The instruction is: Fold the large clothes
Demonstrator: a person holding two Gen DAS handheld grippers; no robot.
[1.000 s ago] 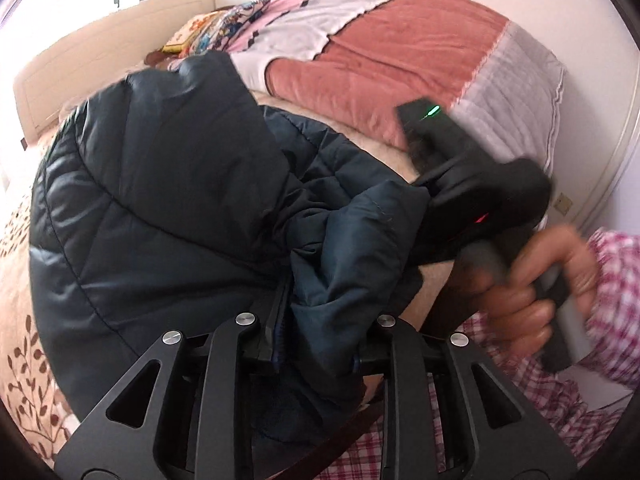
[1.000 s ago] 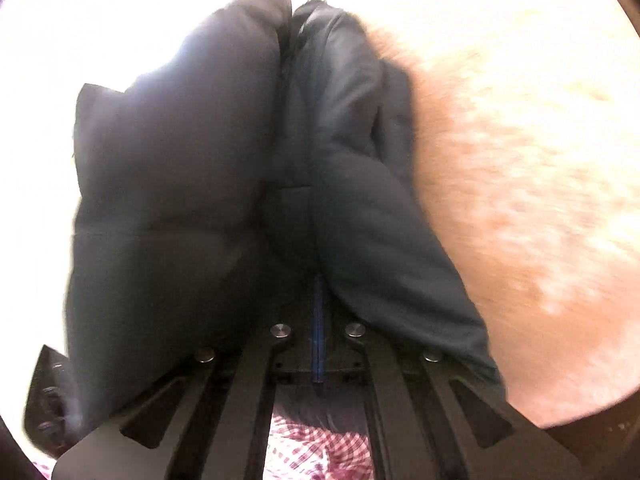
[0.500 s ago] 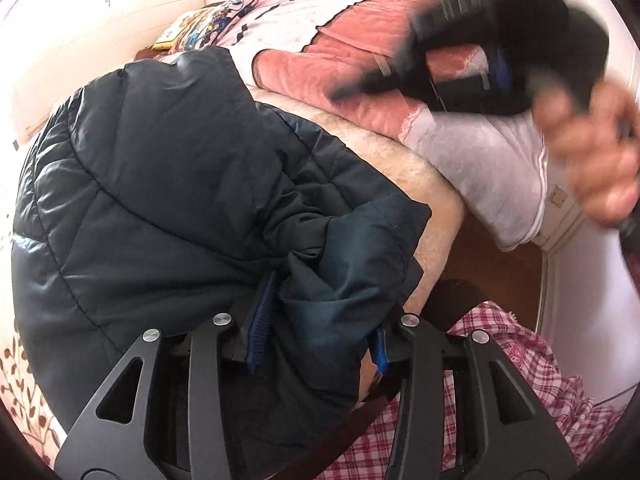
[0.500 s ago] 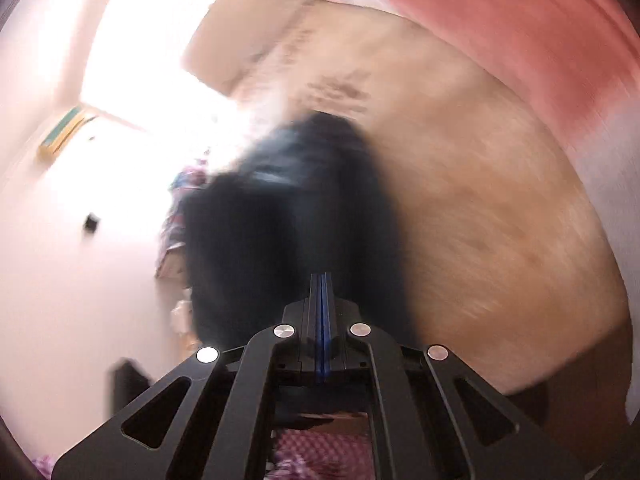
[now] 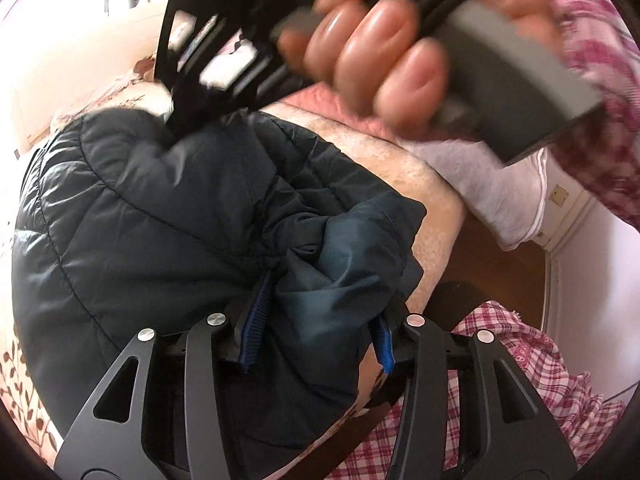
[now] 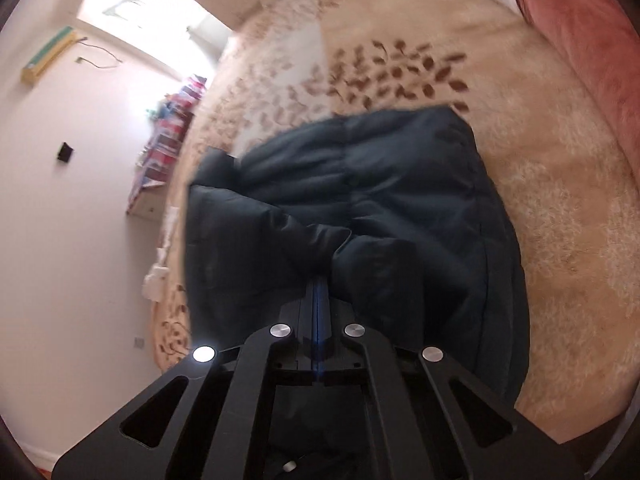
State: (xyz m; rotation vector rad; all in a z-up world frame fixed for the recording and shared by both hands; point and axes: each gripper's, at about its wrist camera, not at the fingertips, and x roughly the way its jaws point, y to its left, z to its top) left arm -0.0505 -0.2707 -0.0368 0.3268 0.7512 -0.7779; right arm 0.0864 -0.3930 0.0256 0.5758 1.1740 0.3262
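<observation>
The jacket [image 5: 160, 216] lies bunched on the bed [image 6: 560, 208]. Left claw [image 5: 316, 336]: spread, with a fold of jacket between its fingers. Right claw [image 6: 318, 292]: pressed together, tips at the jacket; grip on fabric cannot be told. At 12 o'clock in the left view, the right hand [image 5: 384, 40] holds its handle.

Beige leaf-print blanket [image 6: 400, 68] covers the bed. Pink-and-grey quilt [image 5: 492, 188] at 2 o'clock in left view. AC unit [image 6: 48, 56] at 10 o'clock on the wall [image 6: 60, 240], right view.
</observation>
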